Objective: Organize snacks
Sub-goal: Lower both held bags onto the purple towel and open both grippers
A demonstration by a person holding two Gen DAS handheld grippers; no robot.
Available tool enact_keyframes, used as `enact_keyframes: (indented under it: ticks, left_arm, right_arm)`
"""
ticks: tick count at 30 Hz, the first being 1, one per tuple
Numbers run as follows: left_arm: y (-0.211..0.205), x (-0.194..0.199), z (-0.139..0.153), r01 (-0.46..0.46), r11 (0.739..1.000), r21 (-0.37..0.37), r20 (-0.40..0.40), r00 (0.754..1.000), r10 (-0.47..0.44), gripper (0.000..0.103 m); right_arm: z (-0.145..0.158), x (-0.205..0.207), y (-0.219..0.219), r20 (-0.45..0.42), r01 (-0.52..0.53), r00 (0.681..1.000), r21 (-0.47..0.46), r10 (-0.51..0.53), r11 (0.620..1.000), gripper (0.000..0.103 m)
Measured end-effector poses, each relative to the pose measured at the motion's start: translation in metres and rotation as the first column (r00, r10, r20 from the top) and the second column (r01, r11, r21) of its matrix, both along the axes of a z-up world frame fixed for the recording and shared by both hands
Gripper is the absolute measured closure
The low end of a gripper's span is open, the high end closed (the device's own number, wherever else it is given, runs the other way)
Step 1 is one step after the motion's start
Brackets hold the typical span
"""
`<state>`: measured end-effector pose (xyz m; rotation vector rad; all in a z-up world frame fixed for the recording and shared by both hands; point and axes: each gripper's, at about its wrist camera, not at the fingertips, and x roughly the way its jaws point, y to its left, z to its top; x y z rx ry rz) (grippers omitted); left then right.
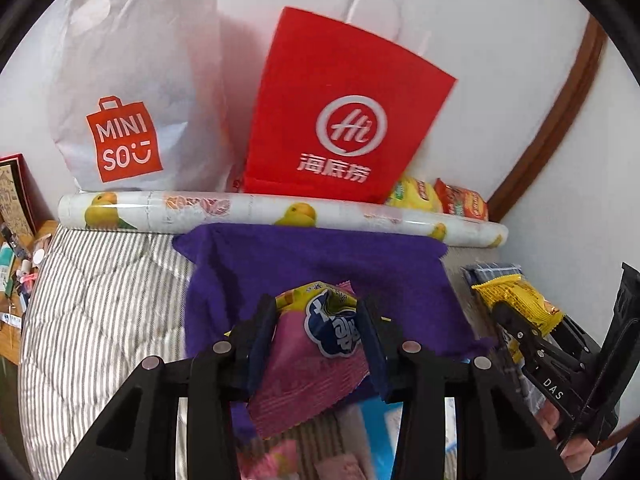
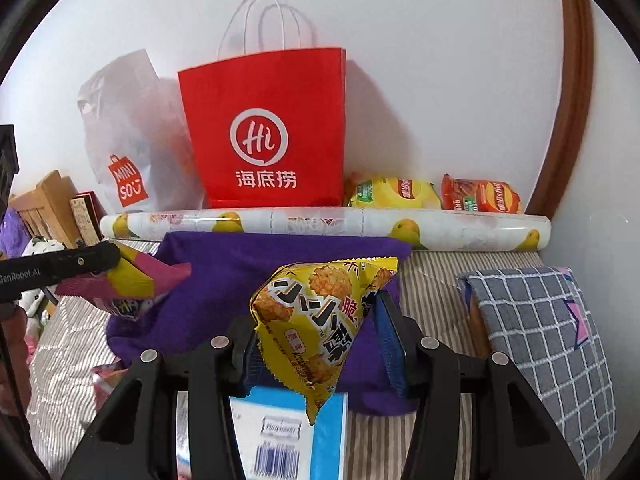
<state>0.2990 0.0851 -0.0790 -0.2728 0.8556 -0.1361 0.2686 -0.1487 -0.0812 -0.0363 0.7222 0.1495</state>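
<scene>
Now your left gripper (image 1: 316,332) pinches pink snack packet (image 1: 316,360) above purple cloth (image 1: 320,256); your right gripper (image 2: 316,332) clamps yellow snack packet (image 2: 316,320), red paper bag (image 2: 272,120) upright behind.

1. The right gripper (image 2: 316,332) grips a yellow snack packet (image 2: 316,320) between its blue-padded fingers (image 2: 390,344), held above a purple cloth (image 2: 224,276) on the striped bedding (image 2: 436,292).
2. At the left edge, the left gripper (image 2: 100,260) pinches a pink-and-yellow snack packet (image 2: 128,280), also over the cloth.
3. Behind the cloth lies a lemon-printed roll (image 2: 320,222); beyond it, against the wall, stand a red paper bag (image 2: 268,128) and a white Miniso bag (image 2: 128,148).
4. A yellow chip bag (image 2: 394,194) and an orange chip bag (image 2: 480,196) lie right of the red bag.
5. A checked pillow (image 2: 540,340) lies at right.
6. Below the gripper sits a blue-and-white item (image 2: 328,440), possibly a box.
</scene>
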Motion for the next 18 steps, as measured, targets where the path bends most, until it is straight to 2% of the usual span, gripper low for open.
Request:
enact_keyframes:
  ticks: [18]
  left_arm:
    - [0.02, 0.077, -0.048, -0.05, 0.999, 0.01, -0.051, 0.997, 0.051, 0.064]
  right_arm:
    - [-0.071, 0.098, 0.007, -0.131, -0.048, 0.99, -0.021, 0.045, 0.999, 0.054]
